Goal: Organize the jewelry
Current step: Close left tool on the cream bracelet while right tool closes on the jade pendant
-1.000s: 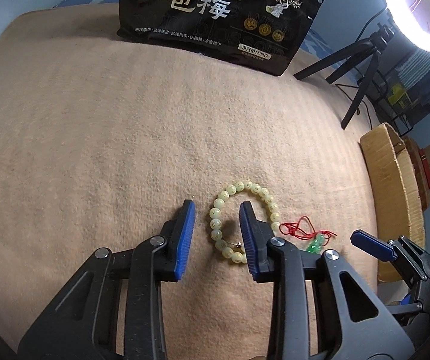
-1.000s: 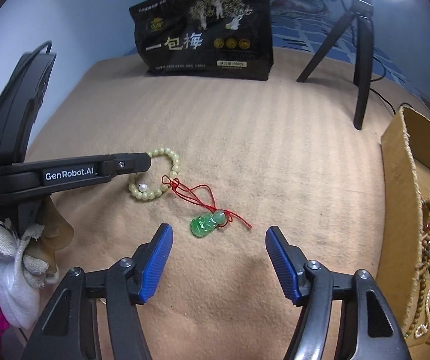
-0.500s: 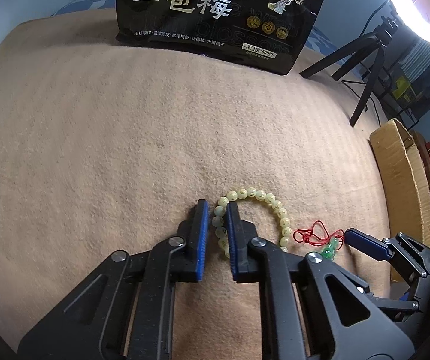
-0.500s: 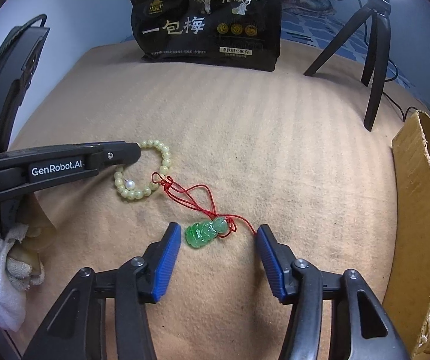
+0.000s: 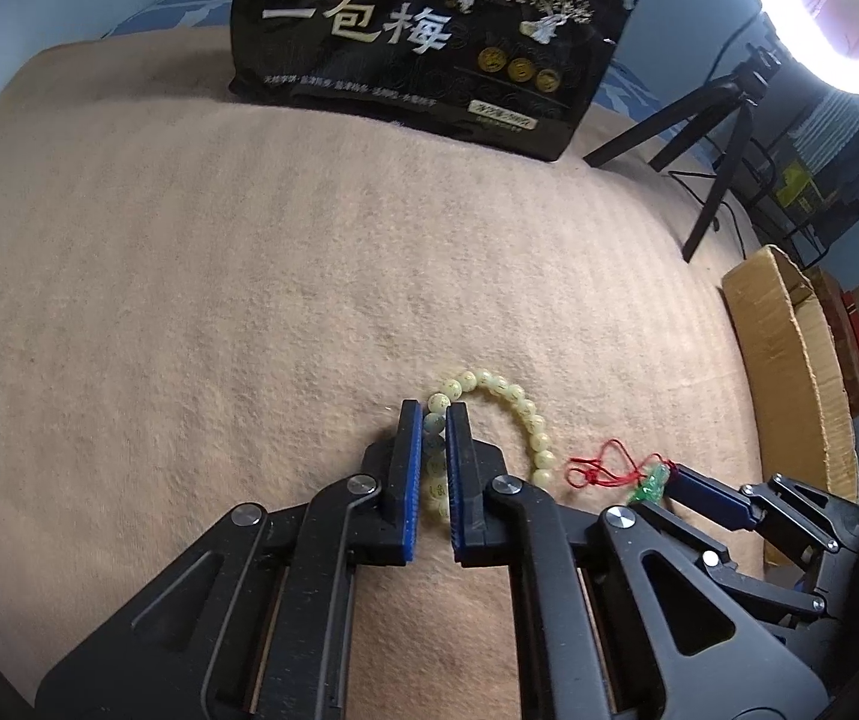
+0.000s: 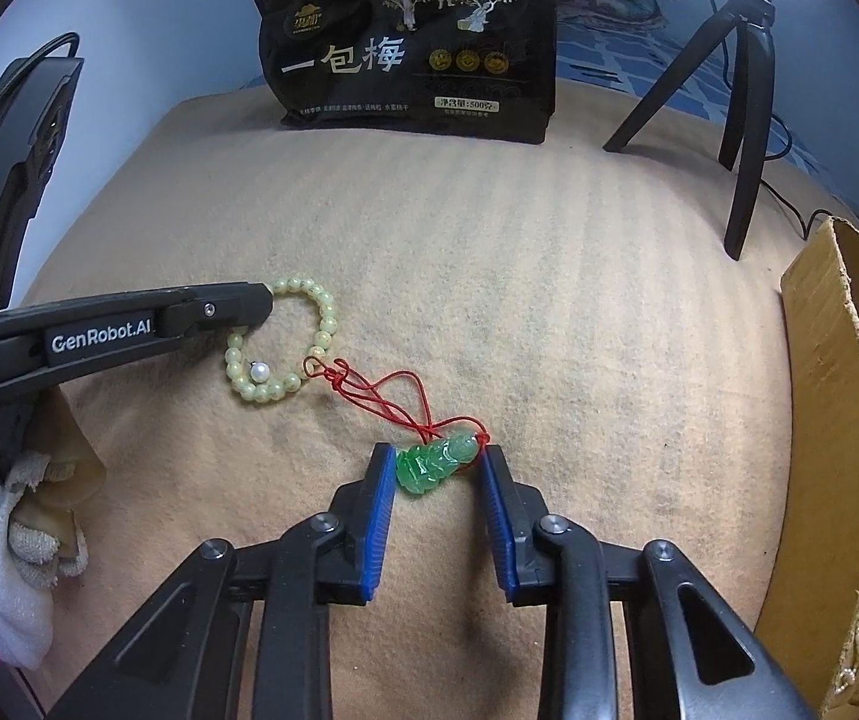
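Observation:
A pale yellow-green bead bracelet [image 5: 519,408] lies on the tan blanket; it also shows in the right wrist view [image 6: 285,372]. My left gripper [image 5: 434,420] is shut on the bracelet's left side, down on the blanket. A green jade pendant [image 6: 438,462] on a red cord [image 6: 381,390] lies to the right of the bracelet. My right gripper [image 6: 438,474] is open, its blue pads on either side of the pendant and close to it. The pendant [image 5: 648,483] and one right finger [image 5: 711,498] show in the left wrist view.
A black snack bag [image 5: 429,42] stands at the blanket's far edge. A cardboard box [image 6: 837,420] with more jewelry stands at the right. A black tripod [image 6: 741,96] stands at the far right under a ring light [image 5: 831,6]. White cloth [image 6: 3,540] lies at the left.
My left gripper closed on the bracelet's left side. My right gripper moved forward to straddle the pendant and its jaws narrowed around it.

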### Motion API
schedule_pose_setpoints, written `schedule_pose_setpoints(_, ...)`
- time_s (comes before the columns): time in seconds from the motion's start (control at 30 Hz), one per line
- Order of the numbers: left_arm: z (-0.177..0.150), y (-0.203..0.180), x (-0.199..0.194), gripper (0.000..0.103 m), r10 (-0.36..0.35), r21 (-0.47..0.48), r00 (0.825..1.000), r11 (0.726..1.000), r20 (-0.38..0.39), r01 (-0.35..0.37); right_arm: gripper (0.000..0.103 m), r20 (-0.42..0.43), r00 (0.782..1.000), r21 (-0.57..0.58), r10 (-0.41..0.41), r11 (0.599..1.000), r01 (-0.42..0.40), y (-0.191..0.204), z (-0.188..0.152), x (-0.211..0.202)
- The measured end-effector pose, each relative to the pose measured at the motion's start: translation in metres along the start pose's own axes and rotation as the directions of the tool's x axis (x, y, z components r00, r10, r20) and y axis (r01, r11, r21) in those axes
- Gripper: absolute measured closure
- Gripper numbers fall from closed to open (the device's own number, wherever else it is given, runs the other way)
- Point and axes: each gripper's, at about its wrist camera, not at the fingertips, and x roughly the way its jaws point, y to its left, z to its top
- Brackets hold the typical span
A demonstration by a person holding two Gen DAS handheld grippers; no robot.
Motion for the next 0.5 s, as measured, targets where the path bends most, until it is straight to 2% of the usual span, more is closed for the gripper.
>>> schedule_pose_setpoints(0.17,-0.001,-0.009,-0.011,0.098,-0.023,0.008,1.0,1.0,0.017,0.022,0.075,0.021,1.0,0.008,0.006,1.0,-0.006,-0.001,0.001,-0.01)
schedule_pose_setpoints(0.23,-0.002,-0.012,-0.016,0.098,-0.033,0.011,0.999,0.999,0.025,0.032,0.088,0.032,0.999,0.01,0.01,1.0,-0.011,-0.001,0.001,-0.017)
schedule_pose_setpoints(0.33,-0.002,-0.016,-0.024,0.098,-0.039,0.019,0.999,0.999,0.034,0.038,0.092,0.047,0.999,0.014,0.016,1.0,-0.016,-0.003,0.002,-0.025)
schedule_pose_setpoints(0.37,-0.003,-0.018,-0.026,0.098,-0.036,0.024,0.999,0.999,0.039,0.035,0.103,0.05,0.999,0.013,0.021,1.0,-0.022,-0.004,0.002,-0.027)
schedule_pose_setpoints(0.5,-0.003,-0.022,-0.031,0.098,-0.029,0.035,0.999,0.999,0.045,0.028,0.103,0.061,0.998,0.026,0.027,0.999,-0.028,-0.009,0.0,-0.032)
